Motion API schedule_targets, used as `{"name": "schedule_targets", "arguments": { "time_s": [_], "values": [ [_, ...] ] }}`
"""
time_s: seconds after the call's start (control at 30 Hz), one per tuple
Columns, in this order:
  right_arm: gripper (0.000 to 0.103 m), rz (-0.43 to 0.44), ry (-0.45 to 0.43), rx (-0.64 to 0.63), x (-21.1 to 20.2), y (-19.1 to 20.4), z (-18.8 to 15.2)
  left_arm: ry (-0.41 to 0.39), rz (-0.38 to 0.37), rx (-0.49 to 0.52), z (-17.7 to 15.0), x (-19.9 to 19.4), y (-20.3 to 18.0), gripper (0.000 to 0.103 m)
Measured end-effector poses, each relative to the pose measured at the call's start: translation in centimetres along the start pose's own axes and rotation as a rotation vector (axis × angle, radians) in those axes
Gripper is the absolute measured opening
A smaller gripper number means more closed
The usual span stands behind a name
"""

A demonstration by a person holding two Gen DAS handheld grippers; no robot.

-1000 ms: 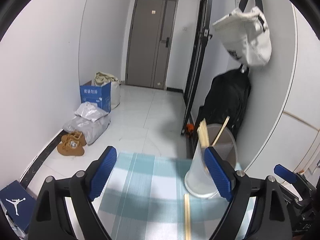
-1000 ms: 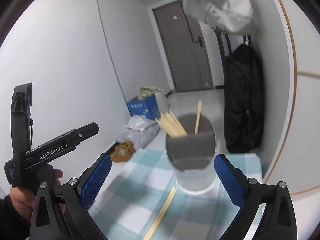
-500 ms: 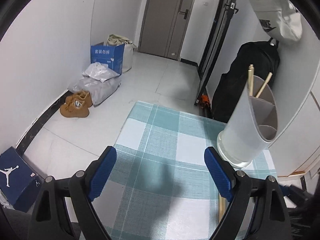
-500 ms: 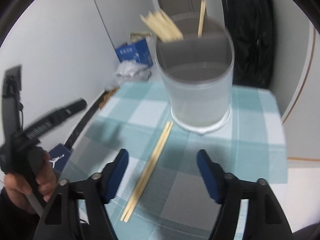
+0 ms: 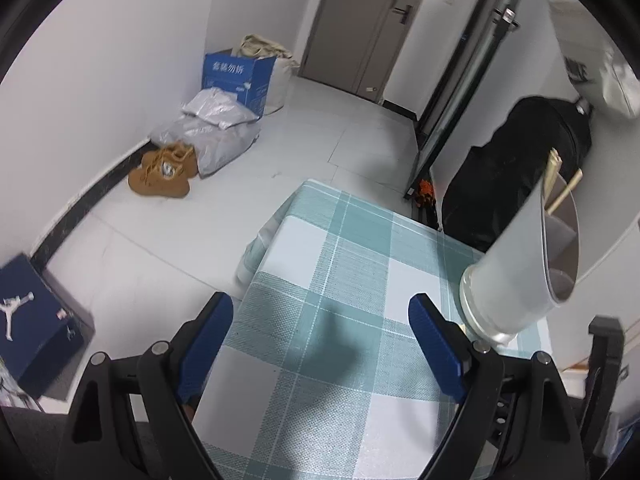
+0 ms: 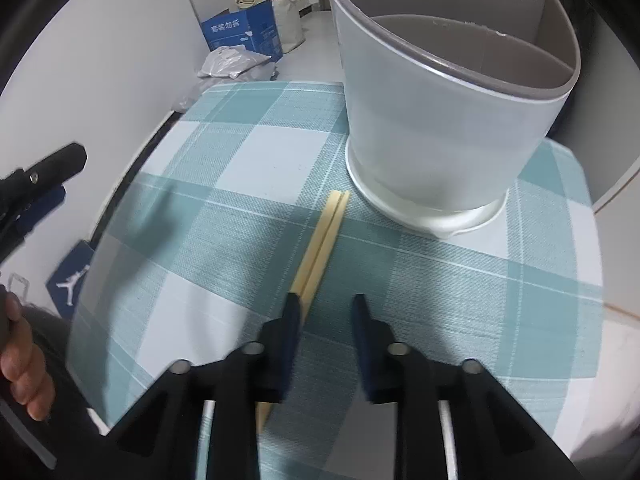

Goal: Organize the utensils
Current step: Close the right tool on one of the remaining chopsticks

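Closing its jaws, the right gripper point(image 6: 324, 312) nears two chopsticks point(image 6: 322, 240) at frame center, not pinched yet. Holder point(image 6: 452, 92) upper right has some sticks already. Left gripper point(image 5: 320, 344) wide, empty.

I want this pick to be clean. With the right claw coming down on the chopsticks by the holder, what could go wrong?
1. The right claw is closing with the chopsticks near its left finger, not centred, so it may catch one or nudge both aside.
2. The pair lies flat on the cloth, so the fingers may pinch fabric.
3. The sticks' far ends almost touch the holder; lifting could bump it.
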State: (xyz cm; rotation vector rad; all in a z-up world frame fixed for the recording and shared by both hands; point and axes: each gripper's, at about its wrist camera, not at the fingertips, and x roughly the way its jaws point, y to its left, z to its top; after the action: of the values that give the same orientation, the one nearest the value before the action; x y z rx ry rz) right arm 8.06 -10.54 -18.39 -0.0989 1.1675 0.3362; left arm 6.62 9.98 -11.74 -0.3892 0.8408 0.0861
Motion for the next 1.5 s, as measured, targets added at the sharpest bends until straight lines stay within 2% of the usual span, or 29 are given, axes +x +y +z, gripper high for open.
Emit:
{"name": "schedule_targets", "arguments": {
  "time_s": [0.1, 0.3, 0.5, 0.57, 0.63, 0.77, 0.97, 1.1, 1.2, 1.23, 1.4, 1.5],
  "values": [
    [0.021, -0.017, 0.008, -0.011, 0.0, 0.2, 0.0, 0.019, -0.022, -0.04, 0.2, 0.2, 0.2, 0.086],
    [0.021, -0.038, 0.056, -0.033, 0.5, 1.0, 1.0, 0.049, -0.026, -0.045, 0.4, 0.6, 0.3, 0.086],
    [0.018, -0.089, 0.076, -0.08, 1.4, 2.2, 2.2, 0.078, -0.006, -0.137, 1.0, 1.1, 2.6, 0.086],
    [0.018, -0.076, 0.077, -0.062, 1.4, 2.4, 2.4, 0.089, 0.001, -0.16, 1.0, 1.3, 3.1, 0.086],
    [0.012, -0.026, 0.079, -0.034, 1.0, 2.0, 2.2, 0.092, 0.006, -0.176, 1.1, 1.4, 3.4, 0.086],
    [0.011, 0.049, 0.09, -0.03, 0.5, 2.3, 0.8, 0.097, -0.007, -0.183, 1.1, 1.5, 3.3, 0.086],
    [0.011, 0.115, 0.087, -0.056, -0.8, 3.3, -1.1, 0.106, -0.017, -0.161, 1.1, 1.5, 2.9, 0.086],
    [0.013, 0.096, 0.039, -0.062, -1.8, 2.9, -0.8, 0.124, -0.023, -0.169, 1.0, 1.8, 3.1, 0.086],
    [0.013, 0.059, 0.075, -0.063, -1.0, 2.8, -0.5, 0.128, -0.014, -0.172, 1.0, 1.8, 3.2, 0.086],
    [0.012, 0.072, 0.1, -0.066, -0.6, 2.7, -0.6, 0.128, -0.013, -0.175, 1.0, 1.8, 3.3, 0.086],
    [0.012, 0.055, 0.103, -0.118, -0.1, 3.8, -0.5, 0.141, -0.008, -0.184, 0.9, 2.2, 3.3, 0.086],
    [0.012, 0.002, 0.13, -0.133, 0.6, 3.9, 0.2, 0.145, -0.007, -0.18, 0.9, 2.2, 3.2, 0.086]
  ]
}}
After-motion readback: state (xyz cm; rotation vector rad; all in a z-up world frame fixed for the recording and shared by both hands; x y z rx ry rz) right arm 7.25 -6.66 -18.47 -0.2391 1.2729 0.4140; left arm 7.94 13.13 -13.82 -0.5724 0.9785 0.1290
